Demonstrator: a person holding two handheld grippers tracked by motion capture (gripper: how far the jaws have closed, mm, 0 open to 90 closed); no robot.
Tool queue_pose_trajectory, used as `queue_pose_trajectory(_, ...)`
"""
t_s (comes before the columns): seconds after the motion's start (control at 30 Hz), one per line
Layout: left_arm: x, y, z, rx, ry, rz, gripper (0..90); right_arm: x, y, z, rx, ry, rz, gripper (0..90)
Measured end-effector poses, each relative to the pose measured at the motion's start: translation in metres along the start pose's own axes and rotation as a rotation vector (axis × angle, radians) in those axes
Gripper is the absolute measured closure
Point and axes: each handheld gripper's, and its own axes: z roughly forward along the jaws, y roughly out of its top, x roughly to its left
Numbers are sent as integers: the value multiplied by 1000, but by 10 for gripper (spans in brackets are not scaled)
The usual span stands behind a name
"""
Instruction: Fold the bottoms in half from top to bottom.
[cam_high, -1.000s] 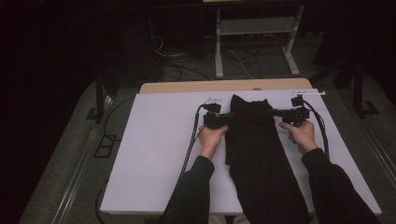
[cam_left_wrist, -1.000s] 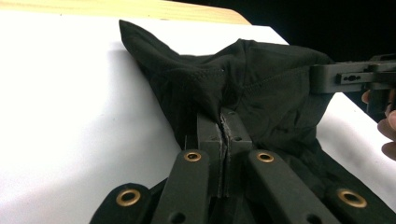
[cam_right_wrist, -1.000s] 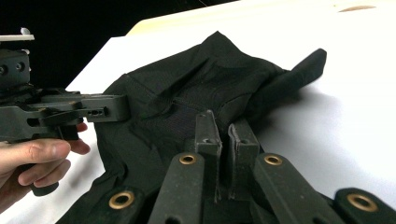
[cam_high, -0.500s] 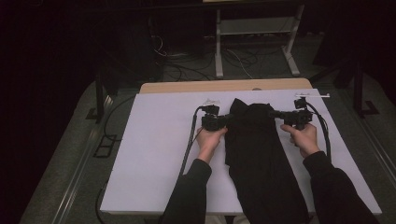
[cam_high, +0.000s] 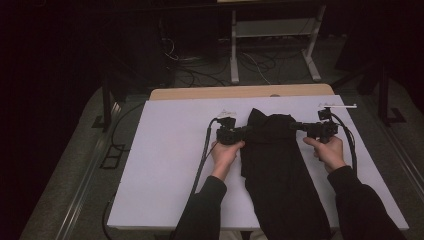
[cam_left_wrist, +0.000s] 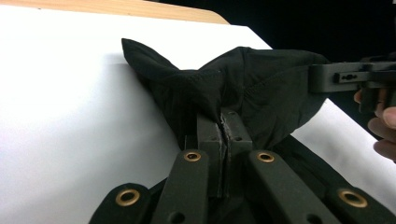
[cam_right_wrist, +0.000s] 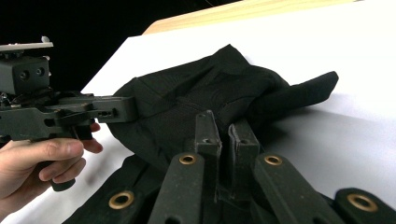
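Pinching the black garment (cam_high: 280, 165), both hand-held grippers, left (cam_high: 239, 134) and right (cam_high: 299, 126), sit on white table (cam_high: 165, 165).

A white sheet (cam_high: 165, 165) is spread over the wooden desk (cam_high: 210, 93); a black garment (cam_high: 280, 175) is laid right of centre.

no readable text, no labels, no brands, no numbers, no signs

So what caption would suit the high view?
Two hand-held tools, left tool and right tool, grip a black garment on a white table.
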Motion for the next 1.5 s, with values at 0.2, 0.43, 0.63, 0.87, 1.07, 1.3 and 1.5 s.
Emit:
queue_pose_trajectory(0.2,-4,-2,-6,6,-6,16,870,5,-2,-4,5,5,-10,839)
queue_pose_trajectory(0.43,-7,-4,-12,7,-14,22,870,10,-5,-8,13,14,-22,838)
queue_pose_trajectory(0.63,-15,-5,-15,6,-24,38,870,10,-10,-14,7,20,-10,838)
queue_pose_trajectory(0.87,-22,-12,-20,19,-33,60,870,12,-16,-21,20,18,-12,839)
queue_pose_trajectory(1.07,-27,-15,-27,42,-41,98,870,18,-20,-23,39,23,-39,839)
queue_pose_trajectory(1.3,-30,-16,-34,39,-52,112,870,24,-23,-25,49,28,-51,839)
queue_pose_trajectory(1.5,-35,-17,-35,45,-69,128,871,26,-27,-28,59,22,-64,839)
